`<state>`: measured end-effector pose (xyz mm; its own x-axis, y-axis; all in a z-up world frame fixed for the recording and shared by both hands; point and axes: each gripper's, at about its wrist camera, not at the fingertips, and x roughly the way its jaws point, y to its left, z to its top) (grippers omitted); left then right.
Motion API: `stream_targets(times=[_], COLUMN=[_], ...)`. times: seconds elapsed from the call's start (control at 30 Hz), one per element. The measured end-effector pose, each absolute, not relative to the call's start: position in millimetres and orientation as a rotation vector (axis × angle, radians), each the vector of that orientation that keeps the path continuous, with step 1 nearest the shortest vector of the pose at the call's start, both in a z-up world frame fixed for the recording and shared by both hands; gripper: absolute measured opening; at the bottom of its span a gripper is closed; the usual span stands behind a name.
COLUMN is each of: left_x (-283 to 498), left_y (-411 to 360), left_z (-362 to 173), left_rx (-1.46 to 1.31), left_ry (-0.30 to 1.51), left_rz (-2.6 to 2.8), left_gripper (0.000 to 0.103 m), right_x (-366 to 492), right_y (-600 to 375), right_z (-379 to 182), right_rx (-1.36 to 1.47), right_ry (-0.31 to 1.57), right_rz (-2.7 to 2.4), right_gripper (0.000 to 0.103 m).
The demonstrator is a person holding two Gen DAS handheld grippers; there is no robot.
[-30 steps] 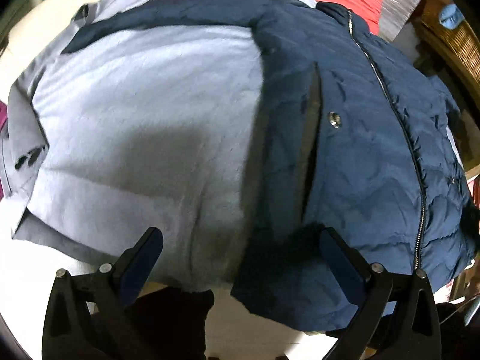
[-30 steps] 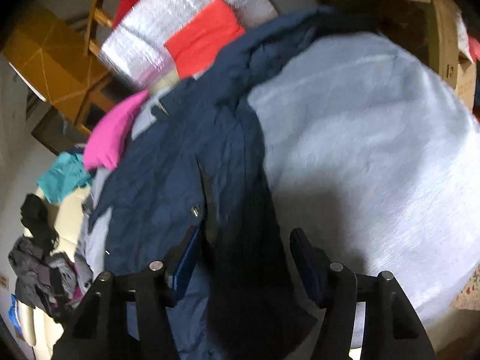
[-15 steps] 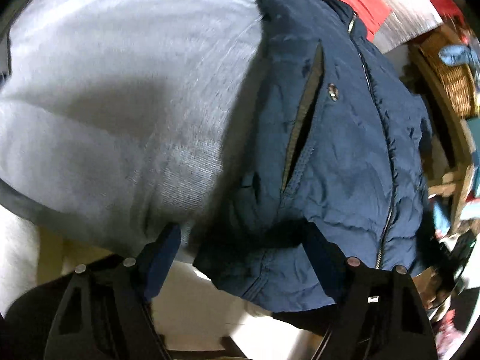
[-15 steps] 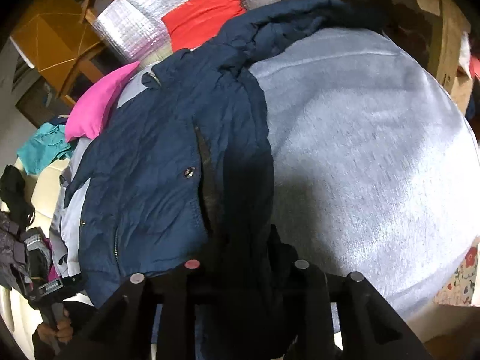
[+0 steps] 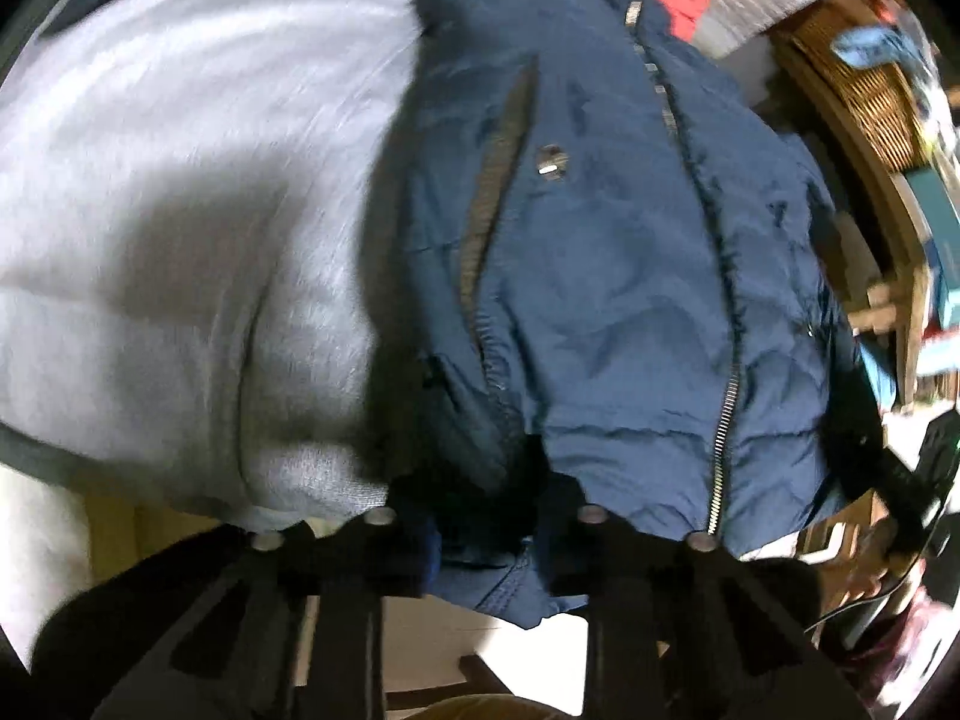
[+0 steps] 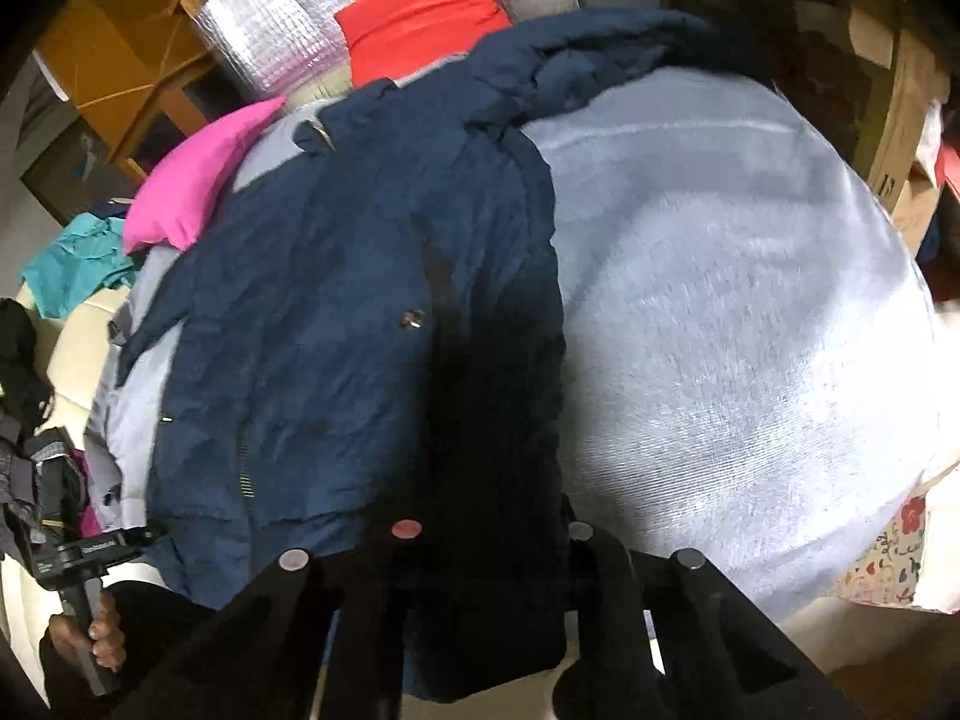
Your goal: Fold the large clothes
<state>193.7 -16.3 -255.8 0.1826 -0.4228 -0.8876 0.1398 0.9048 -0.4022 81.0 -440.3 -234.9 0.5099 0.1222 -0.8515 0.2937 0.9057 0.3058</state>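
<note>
- In the left wrist view we find the navy jacket (image 5: 600, 252) filling the frame from 12 to 4 o'clock, with its pale grey fleece lining (image 5: 180, 210) spread toward 9 o'clock.
- The left gripper (image 5: 480, 516) sits at 6 o'clock; its jaws have just been closing and now pinch the bottom hem of the jacket between them.
- Only this view shows us the front zipper (image 5: 723, 408) running down to the hem at 5 o'clock, the pocket slit (image 5: 492, 180) beside a metal snap (image 5: 549, 155), and a wicker basket (image 5: 864, 90) at 2 o'clock.
- In the right wrist view the lining lies at 3 o'clock and the navy shell at 9 to 12 o'clock.
- The right gripper (image 6: 489, 531) at 6 o'clock has also just been closing; its jaws are clamped on a dark fold of the jacket edge.
- Only this view shows us a pink garment (image 6: 198, 180) at 10 o'clock, a teal garment (image 6: 72, 264) at 9 o'clock, a red cloth (image 6: 420, 24) on silver foil matting (image 6: 288, 36) at 12 o'clock, and a cardboard box (image 6: 900, 120) at 2 o'clock.
- At 8 o'clock we see the person's hand (image 6: 90, 636) holding the other gripper's handle.
</note>
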Motion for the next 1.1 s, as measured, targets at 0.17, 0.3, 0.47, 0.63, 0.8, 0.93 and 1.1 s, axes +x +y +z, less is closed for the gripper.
stream_targets(times=[0.17, 0.3, 0.47, 0.63, 0.8, 0.93, 1.1], left_x=[179, 165, 167, 186, 202, 208, 219], left_y=[-8, 11, 23, -7, -30, -41, -35], left_z=[-217, -226, -267, -258, -210, -174, -161], left_rx=[-0.174, -0.115, -0.090, 0.008, 0.109, 0.150, 0.021], left_ry=[1.234, 1.273, 1.381, 1.447, 1.426, 1.314, 1.206], left_rz=[-0.472, -0.433, -0.360, -0.345, -0.328, -0.308, -0.334], left_gripper=[0.017, 0.017, 0.018, 0.024, 0.042, 0.068, 0.072], right_x=[64, 37, 23, 38, 58, 86, 131], right_y=[-418, -394, -374, -385, -417, -475, -553], right_z=[-197, -196, -242, -245, -203, -163, -152], right_rx=[0.482, 0.481, 0.502, 0.587, 0.632, 0.699, 0.799], right_ry=[1.006, 1.018, 1.165, 1.183, 1.080, 0.823, 0.708], right_rz=[-0.019, 0.026, 0.053, 0.109, 0.110, 0.015, -0.121], right_gripper=[0.012, 0.012, 0.012, 0.017, 0.051, 0.087, 0.087])
